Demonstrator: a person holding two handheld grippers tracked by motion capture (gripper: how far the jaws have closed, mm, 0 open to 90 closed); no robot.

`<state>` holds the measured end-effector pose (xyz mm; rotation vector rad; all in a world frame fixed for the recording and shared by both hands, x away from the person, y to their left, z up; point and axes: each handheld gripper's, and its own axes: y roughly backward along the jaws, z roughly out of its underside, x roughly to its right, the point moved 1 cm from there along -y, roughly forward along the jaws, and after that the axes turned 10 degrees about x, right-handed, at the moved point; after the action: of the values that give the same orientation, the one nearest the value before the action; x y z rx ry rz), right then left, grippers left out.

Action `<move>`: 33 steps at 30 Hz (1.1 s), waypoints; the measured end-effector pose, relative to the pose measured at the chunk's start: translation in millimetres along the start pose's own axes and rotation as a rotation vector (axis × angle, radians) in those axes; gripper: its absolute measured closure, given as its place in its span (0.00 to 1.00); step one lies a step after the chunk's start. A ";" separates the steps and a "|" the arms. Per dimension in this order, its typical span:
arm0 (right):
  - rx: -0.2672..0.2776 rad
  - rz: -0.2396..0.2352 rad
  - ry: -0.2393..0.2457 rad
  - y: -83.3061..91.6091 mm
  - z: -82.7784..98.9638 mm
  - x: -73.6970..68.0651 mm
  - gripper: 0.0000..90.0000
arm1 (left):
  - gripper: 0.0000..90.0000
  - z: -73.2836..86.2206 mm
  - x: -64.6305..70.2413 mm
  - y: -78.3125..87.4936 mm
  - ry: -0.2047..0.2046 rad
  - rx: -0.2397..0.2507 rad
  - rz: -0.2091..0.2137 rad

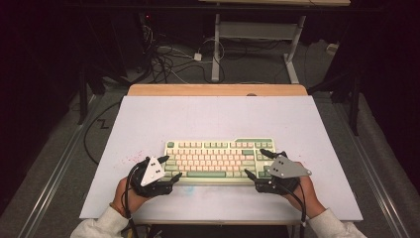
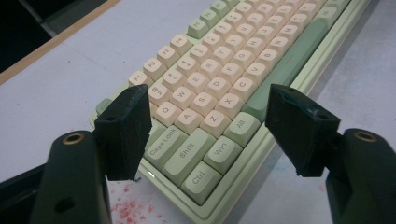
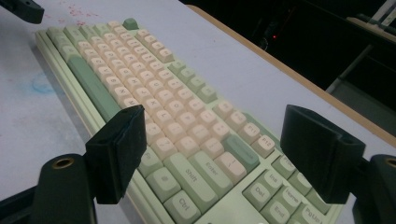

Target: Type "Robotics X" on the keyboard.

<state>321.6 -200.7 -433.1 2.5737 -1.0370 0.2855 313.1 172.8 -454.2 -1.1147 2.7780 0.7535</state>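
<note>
A pale green keyboard (image 1: 218, 161) with cream and green keys lies flat near the front of the white table top (image 1: 213, 116). My left gripper (image 1: 169, 167) hovers at its left end. In the left gripper view my left gripper (image 2: 208, 100) is open, its jaws standing wide over the Ctrl, Shift and Caps Lock corner of the keyboard (image 2: 233, 65), with nothing pressed between the pads. My right gripper (image 1: 255, 161) is at the right end. In the right gripper view my right gripper (image 3: 217, 121) is open above the keyboard (image 3: 140, 79), around the Enter and right Shift keys, and is not gripping anything.
Red specks (image 1: 132, 157) mark the table left of the keyboard, and a faint blue smudge (image 3: 42, 84) lies in front of it. A wooden strip (image 1: 218, 89) edges the table's far side. Beyond it are floor cables (image 1: 168, 59) and a desk frame (image 1: 257, 34).
</note>
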 end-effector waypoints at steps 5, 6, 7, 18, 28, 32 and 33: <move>0.000 0.010 -0.002 8.7 6.4 0.4 0.26 | 0.57 -2.3 -3.8 -5.3 0.015 -0.026 0.008; 0.003 0.010 -0.008 10.6 7.9 1.1 0.26 | 0.59 -2.9 -4.4 -6.5 0.018 -0.036 0.004; 0.001 0.013 -0.011 11.7 8.8 1.2 0.26 | 0.66 -3.8 -5.2 -8.6 0.027 -0.048 0.006; -0.024 0.032 0.002 18.7 17.6 -1.8 0.25 | 0.97 -20.1 -4.4 -31.0 0.041 -0.101 0.086; -0.023 0.040 0.003 19.5 17.6 -0.5 0.26 | 0.98 -29.5 -5.1 -45.9 0.024 -0.118 0.112; -0.022 0.041 0.006 19.9 17.5 0.0 0.26 | 0.98 -34.2 -3.9 -50.9 0.015 -0.122 0.124; -0.021 0.040 0.005 19.9 17.5 0.1 0.26 | 0.97 -35.6 -3.6 -52.8 0.013 -0.124 0.132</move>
<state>308.6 -221.0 -444.3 2.5341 -1.0855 0.2894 355.2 126.0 -444.2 -0.9642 2.8734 0.9466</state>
